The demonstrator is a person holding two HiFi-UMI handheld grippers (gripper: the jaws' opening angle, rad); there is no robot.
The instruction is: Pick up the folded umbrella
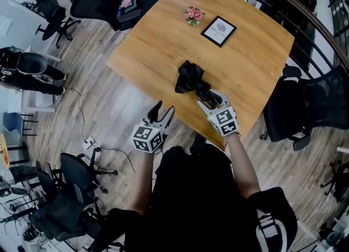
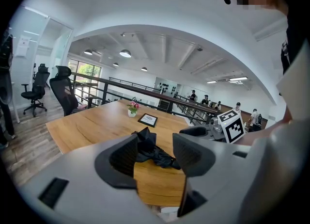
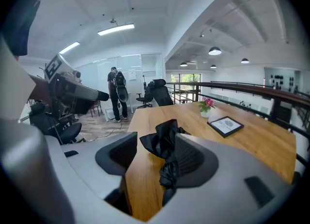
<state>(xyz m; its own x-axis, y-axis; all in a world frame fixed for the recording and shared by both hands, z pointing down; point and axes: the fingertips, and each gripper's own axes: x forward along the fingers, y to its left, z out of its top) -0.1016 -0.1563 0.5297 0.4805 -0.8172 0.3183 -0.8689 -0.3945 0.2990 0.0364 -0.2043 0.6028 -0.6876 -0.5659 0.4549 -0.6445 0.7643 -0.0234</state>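
Right gripper [image 1: 211, 100] stands spread about the folded umbrella [image 1: 191, 77] on the table [image 1: 251, 54]; left gripper [image 1: 164, 109] spread, empty

The folded umbrella [image 1: 191, 78] is black, a loose, crumpled bundle of soft fabric rather than a tight roll. It lies flat on the wooden desk [image 1: 158, 43], in the half nearer the person and a little inside the desk's near edge. The bundle is elongated. Its wider end, where a fold of cloth stands up in a peak, points toward the middle of the desk. Its narrower, bunched end trails toward the near edge. The fabric is wrinkled and slightly glossy, and the whole length rests on the desk.
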